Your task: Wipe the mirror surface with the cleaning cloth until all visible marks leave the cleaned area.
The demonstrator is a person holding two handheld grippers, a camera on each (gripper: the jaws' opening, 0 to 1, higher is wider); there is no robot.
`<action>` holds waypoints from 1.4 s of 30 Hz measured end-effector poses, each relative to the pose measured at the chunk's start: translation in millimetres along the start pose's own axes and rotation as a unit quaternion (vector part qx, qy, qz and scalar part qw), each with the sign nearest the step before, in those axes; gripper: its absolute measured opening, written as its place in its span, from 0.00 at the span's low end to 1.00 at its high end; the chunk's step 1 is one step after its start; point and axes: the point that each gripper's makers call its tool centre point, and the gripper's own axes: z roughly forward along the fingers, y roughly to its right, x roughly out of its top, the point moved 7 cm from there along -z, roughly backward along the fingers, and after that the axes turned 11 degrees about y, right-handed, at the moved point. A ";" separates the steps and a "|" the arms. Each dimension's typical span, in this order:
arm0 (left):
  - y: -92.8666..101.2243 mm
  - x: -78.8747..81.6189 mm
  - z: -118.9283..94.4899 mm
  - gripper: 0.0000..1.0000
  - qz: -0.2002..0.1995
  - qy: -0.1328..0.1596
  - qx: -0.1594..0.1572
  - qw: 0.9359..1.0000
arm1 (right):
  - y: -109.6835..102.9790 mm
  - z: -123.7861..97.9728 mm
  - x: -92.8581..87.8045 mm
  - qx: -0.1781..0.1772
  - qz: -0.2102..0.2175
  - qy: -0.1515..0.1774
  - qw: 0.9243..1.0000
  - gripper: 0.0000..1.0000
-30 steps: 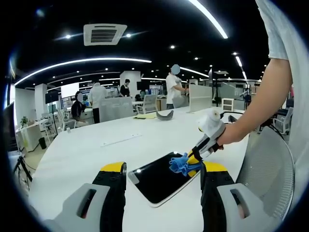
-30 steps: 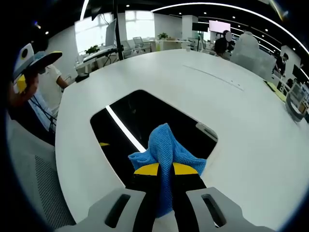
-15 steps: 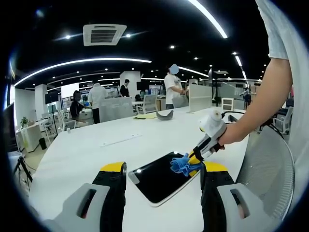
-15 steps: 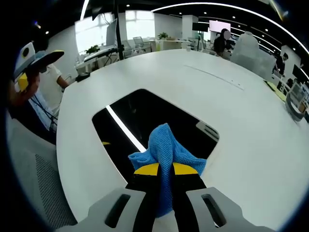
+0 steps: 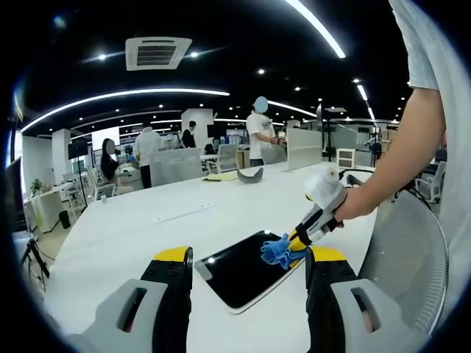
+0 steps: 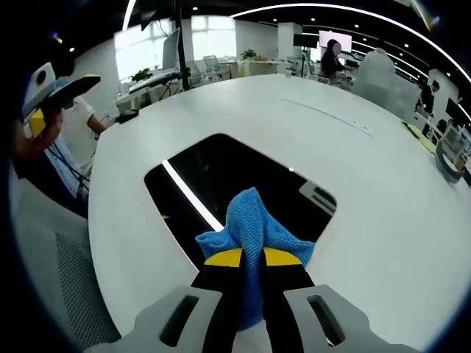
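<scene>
A dark rectangular mirror [image 5: 246, 268] [image 6: 221, 184] lies flat on the white table [image 5: 132, 235] [image 6: 368, 191], reflecting ceiling lights. A blue cleaning cloth [image 6: 254, 228] [image 5: 277, 251] rests on the mirror's near edge, pinched by my right gripper [image 6: 252, 257], which is shut on it. In the left gripper view the right gripper [image 5: 298, 240] comes in from the right, held by a person's hand, cloth at the mirror's right side. My left gripper [image 5: 249, 259] hovers open above the table, its jaws standing either side of the mirror.
A grey mesh chair [image 5: 408, 250] stands at the table's right side. A long flat strip [image 5: 184, 213] and a grey curved object [image 5: 252, 174] lie farther back on the table. Several people stand among desks in the office behind.
The right gripper and cloth have slid slightly toward the mirror's edge. People in the background have shifted. The left gripper has held still.
</scene>
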 end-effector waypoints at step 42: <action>1.8 0.1 -0.8 0.62 0.004 0.000 -0.007 1.000 | -18.4 -11.7 -8.4 0.012 0.001 -0.001 1.000 0.04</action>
